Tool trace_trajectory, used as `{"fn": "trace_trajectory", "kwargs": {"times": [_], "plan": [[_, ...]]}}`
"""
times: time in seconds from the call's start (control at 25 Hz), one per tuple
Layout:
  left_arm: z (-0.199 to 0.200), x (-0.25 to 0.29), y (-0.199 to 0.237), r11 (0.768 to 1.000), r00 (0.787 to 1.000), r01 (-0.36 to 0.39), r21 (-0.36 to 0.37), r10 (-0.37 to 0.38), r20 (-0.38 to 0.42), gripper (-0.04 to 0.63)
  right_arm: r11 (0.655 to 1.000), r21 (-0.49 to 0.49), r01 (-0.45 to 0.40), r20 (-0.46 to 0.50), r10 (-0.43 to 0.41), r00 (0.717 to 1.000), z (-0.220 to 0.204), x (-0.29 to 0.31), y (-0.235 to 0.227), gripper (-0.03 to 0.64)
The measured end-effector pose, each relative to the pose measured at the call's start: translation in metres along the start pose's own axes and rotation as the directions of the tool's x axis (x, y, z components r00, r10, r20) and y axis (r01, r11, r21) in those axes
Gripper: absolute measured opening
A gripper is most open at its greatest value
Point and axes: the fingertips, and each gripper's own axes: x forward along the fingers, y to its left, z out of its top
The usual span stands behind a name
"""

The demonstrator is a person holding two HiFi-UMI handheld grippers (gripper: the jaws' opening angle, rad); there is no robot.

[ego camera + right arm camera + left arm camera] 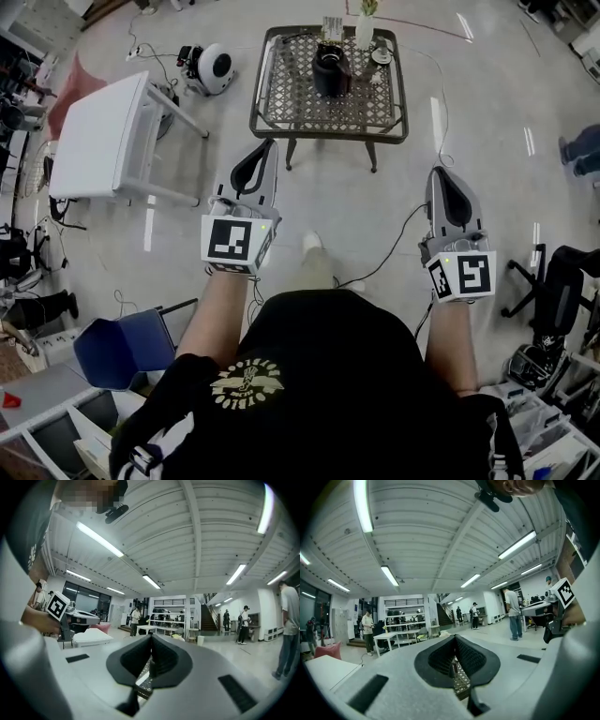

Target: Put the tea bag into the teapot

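One teapot (330, 70): dark, it stands on the far part of the lattice table (281, 112), near a white vase (365, 33).
Tea bag: I cannot pick it out; it is perhaps among the small things beside the teapot, too small to tell.
Left gripper (270, 143): jaws together and empty, held level, long axis pointing toward the table.
Right gripper (439, 172): jaws closed, nothing held, also level.
Direction: the teapot lies ahead of both tips, between their two lines, well apart.
Nearer hand: the left one, by my judgement.
Next move: likely to walk closer first, then open the jaws.
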Motion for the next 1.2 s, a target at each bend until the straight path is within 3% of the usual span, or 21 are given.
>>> {"fn": "trace_trajectory", "kwargs": {"times": [0.28, 0.52, 0.76, 1.2], "plan": [[-0.009, 0.056, 0.022, 0.999, 0.999, 0.030, -0.015, -0.030, -0.013, -0.003, 1.000, 0.017, 0.016, -0.011, -0.015, 1.000, -0.006, 0.049, -0.010, 0.009], [-0.009, 0.087, 0.053, 0.998, 0.998, 0.058, -0.003, -0.058, 0.022, -0.003, 1.000, 0.017, 0.021, -0.031, -0.021, 0.999, -0.011, 0.097, -0.012, 0.009], [-0.020, 0.110, 0.086, 0.996, 0.996, 0.086, -0.034, -0.085, 0.034, -0.003, 1.000, 0.000, 0.027, -0.048, -0.027, 0.998, -0.015, 0.138, -0.006, 0.011], [-0.027, 0.145, 0.107, 0.990, 0.992, 0.122, -0.066, -0.121, 0.021, -0.003, 0.995, -0.024, 0.095, -0.064, -0.097, 0.993, -0.003, 0.156, -0.014, 0.011]]}}
